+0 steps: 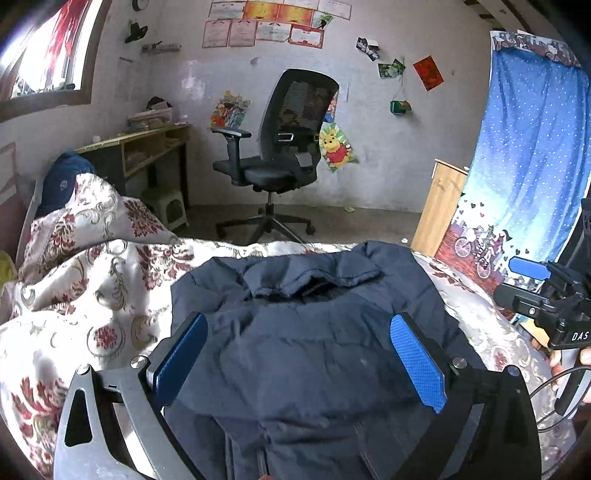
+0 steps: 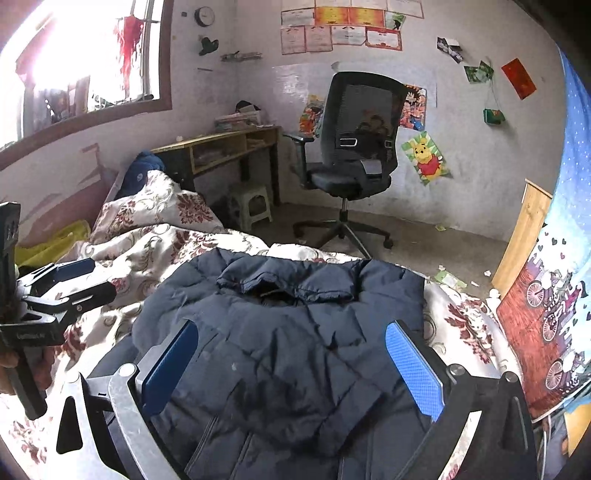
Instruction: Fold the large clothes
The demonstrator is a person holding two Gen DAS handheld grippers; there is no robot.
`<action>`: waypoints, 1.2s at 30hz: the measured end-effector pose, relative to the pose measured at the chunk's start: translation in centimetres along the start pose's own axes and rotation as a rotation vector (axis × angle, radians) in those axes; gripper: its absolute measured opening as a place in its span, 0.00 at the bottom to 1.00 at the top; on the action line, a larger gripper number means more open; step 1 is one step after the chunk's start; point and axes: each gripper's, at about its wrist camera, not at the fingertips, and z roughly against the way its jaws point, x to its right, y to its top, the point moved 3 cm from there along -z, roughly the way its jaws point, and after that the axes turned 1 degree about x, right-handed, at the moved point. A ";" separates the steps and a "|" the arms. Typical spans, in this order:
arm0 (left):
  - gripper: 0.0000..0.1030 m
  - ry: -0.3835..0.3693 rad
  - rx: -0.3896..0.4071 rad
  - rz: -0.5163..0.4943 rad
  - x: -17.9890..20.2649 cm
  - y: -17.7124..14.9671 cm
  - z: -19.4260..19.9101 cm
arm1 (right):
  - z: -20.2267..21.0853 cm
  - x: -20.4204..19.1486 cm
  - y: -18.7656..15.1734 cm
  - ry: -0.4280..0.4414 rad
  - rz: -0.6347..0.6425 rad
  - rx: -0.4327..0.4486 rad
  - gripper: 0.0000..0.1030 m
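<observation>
1. The bed [image 1: 92, 295], under a floral cover, gives a broad, soft surface for folding.
2. The navy padded jacket [image 1: 314, 332] lies spread flat across it, collar toward the far edge, likely laid out so the sides can be folded in.
3. The left tool [image 1: 299, 354] hovers over the jacket, wide open and holding nothing.
4. The right tool [image 2: 291, 365] is likewise spread wide and empty above the jacket.

A black mesh office chair [image 2: 354, 147] stands on the grey floor [image 2: 424, 240] by the far wall [image 1: 388, 177], which is hung with certificates [image 2: 340, 33] and posters. Left, a wooden desk [image 2: 225, 151] sits under a bright window [image 2: 88, 62]; right hangs a blue curtain [image 1: 532, 155].
</observation>
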 end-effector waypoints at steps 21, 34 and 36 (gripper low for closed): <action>0.95 0.042 0.033 -0.096 3.6 -5.0 10.5 | 8.7 -4.7 -5.8 0.035 0.055 -0.061 1.00; 0.95 0.010 -0.143 -0.149 4.7 -12.8 9.0 | 8.7 -5.6 -11.5 0.077 0.093 -0.169 1.00; 0.95 0.005 -0.195 -0.163 4.7 -14.4 8.3 | 8.4 -5.8 -12.7 0.084 0.106 -0.195 1.00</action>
